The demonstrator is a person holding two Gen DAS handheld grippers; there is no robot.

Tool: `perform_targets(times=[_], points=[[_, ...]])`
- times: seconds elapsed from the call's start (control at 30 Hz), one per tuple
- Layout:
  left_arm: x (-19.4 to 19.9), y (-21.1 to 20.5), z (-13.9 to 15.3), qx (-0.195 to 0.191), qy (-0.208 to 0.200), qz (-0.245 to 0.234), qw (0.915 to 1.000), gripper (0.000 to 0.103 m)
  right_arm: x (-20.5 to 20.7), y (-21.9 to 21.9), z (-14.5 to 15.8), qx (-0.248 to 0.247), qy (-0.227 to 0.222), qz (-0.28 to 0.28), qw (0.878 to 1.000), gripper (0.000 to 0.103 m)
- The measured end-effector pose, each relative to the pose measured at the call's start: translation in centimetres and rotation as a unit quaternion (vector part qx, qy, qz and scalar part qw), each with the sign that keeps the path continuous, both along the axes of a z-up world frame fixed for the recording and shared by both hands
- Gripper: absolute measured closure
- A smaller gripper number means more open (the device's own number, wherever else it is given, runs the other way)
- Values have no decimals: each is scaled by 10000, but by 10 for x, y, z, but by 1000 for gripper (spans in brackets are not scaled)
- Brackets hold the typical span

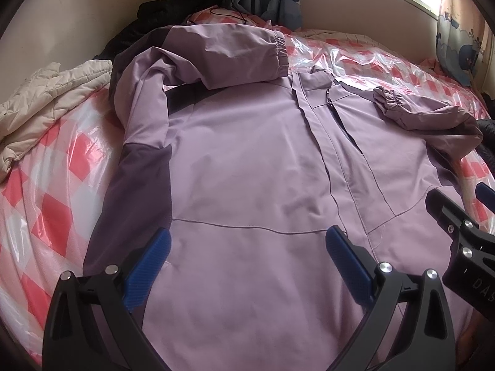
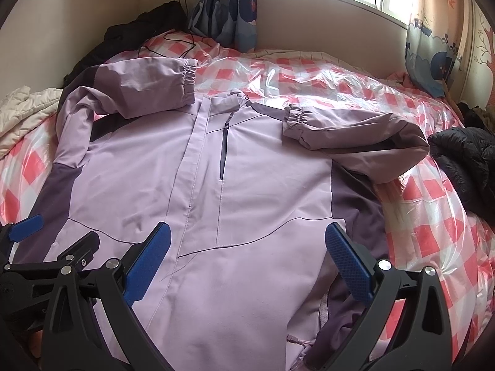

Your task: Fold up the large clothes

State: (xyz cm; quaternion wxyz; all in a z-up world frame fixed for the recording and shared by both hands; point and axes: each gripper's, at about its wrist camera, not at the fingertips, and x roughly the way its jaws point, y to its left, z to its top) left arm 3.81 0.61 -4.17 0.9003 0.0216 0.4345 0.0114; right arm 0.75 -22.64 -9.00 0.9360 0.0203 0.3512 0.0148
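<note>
A lilac jacket (image 1: 247, 160) with dark purple side panels lies front up on the bed; it also shows in the right wrist view (image 2: 247, 191). Both sleeves are folded in over the chest, the left sleeve cuff (image 1: 280, 52) and the right sleeve cuff (image 2: 295, 117) near the collar. My left gripper (image 1: 247, 241) is open and empty above the jacket's lower left part. My right gripper (image 2: 247, 238) is open and empty above the lower right part. Each gripper shows at the edge of the other's view: the right one (image 1: 461, 225), the left one (image 2: 46, 241).
The bed (image 2: 417, 216) has a pink and white check cover under clear plastic. A cream quilt (image 1: 46, 99) lies at the left, black clothes (image 1: 173, 6) at the back left, a black puffer jacket (image 2: 464, 154) at the right. Curtains (image 2: 222, 3) and a window stand behind.
</note>
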Motion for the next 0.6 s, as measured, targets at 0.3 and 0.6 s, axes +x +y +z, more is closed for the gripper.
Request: perform_targets(times=[0.3, 0.6], points=[[0, 1, -3, -17, 92, 31, 10000, 7, 1, -5, -2, -6, 400, -47, 9992, 6], [3, 2, -2, 8, 130, 30, 9999, 7, 1, -9, 1, -71, 401, -78, 9991, 6]])
